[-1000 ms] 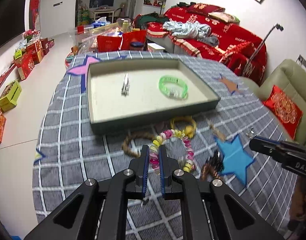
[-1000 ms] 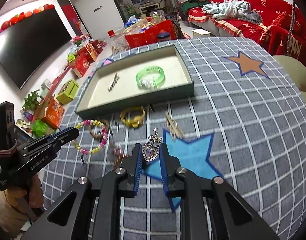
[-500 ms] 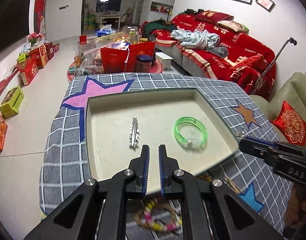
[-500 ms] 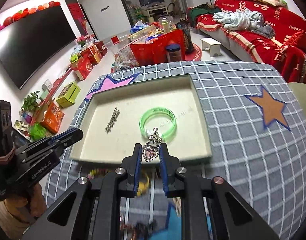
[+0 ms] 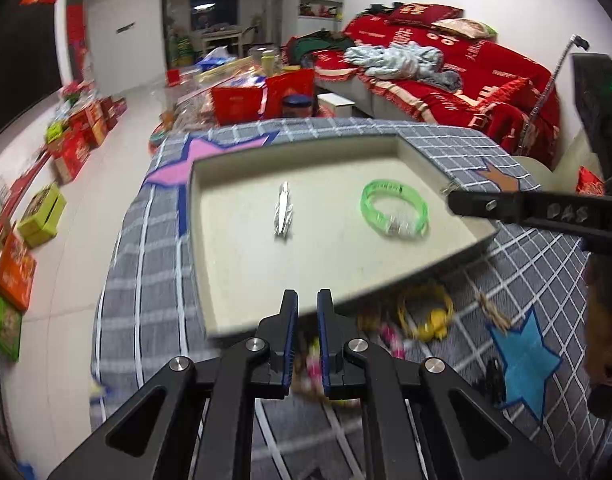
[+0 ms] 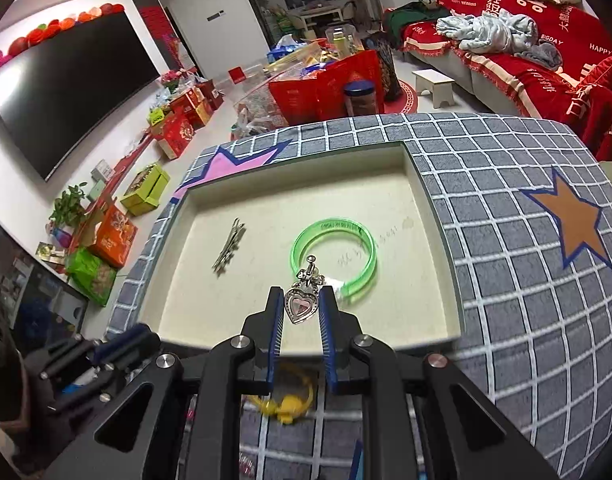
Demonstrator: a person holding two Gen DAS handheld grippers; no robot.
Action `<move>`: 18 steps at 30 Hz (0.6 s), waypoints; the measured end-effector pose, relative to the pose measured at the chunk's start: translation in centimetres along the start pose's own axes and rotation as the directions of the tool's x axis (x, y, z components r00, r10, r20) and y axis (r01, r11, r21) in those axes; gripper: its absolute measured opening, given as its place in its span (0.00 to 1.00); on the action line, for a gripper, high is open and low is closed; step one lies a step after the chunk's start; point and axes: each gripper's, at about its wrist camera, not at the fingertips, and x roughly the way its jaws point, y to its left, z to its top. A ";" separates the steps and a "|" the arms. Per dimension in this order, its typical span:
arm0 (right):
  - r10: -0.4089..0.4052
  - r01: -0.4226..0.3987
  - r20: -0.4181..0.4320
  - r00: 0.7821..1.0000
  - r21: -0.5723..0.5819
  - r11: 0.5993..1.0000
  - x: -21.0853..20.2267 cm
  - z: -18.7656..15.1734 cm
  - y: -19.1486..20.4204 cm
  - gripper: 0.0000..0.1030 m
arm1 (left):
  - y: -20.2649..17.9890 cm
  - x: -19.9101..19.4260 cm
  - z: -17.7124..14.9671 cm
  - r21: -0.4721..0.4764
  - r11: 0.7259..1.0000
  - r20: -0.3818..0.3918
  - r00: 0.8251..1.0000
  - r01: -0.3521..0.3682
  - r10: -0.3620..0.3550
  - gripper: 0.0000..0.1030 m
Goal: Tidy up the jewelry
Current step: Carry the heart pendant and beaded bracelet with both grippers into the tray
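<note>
A shallow beige tray sits on the grey checked tablecloth. In it lie a silver hair clip and a green bangle. My right gripper is shut on a silver heart pendant and holds it above the tray's near edge, by the bangle. It also shows in the left wrist view over the tray's right rim. My left gripper is nearly closed and empty, above the tray's near edge. A yellow bracelet and a pink beaded bracelet lie on the cloth in front of the tray.
A small tan hair clip, a dark piece and a blue star patch lie on the cloth at the right. An orange star patch is right of the tray. A red sofa and floor boxes lie beyond the table.
Both grippers moved forward from over the loose jewelry to above the tray's near edge. The right gripper carried the heart pendant along, now close to the green bangle.
</note>
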 end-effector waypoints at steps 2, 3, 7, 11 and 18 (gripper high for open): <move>0.011 -0.011 0.002 1.000 0.005 1.000 -0.9 -0.8 0.1 0.19 | 0.1 -0.3 -0.9 -0.041 0.999 -0.015 1.000 0.004 -0.005 0.26; 0.017 -0.017 0.002 1.000 0.005 1.000 -1.3 -1.2 0.2 0.19 | 0.1 -0.4 -1.2 -0.053 0.999 -0.018 1.000 0.002 -0.003 0.27; 0.021 -0.021 -0.001 1.000 0.002 1.000 -2.5 -2.8 0.3 0.19 | -0.1 -1.0 -2.8 -0.099 0.995 -0.018 1.000 -0.024 0.023 1.00; 0.025 -0.025 -0.008 1.000 0.014 1.000 -3.1 -4.0 -0.2 0.19 | -1.3 -2.0 -3.9 -0.045 0.997 0.018 0.998 -0.062 0.063 1.00; 0.026 -0.025 -0.013 1.000 0.036 0.999 -3.9 -5.5 -0.7 0.19 | -2.2 -1.1 -4.2 0.015 0.999 -0.018 0.999 -0.046 0.046 0.96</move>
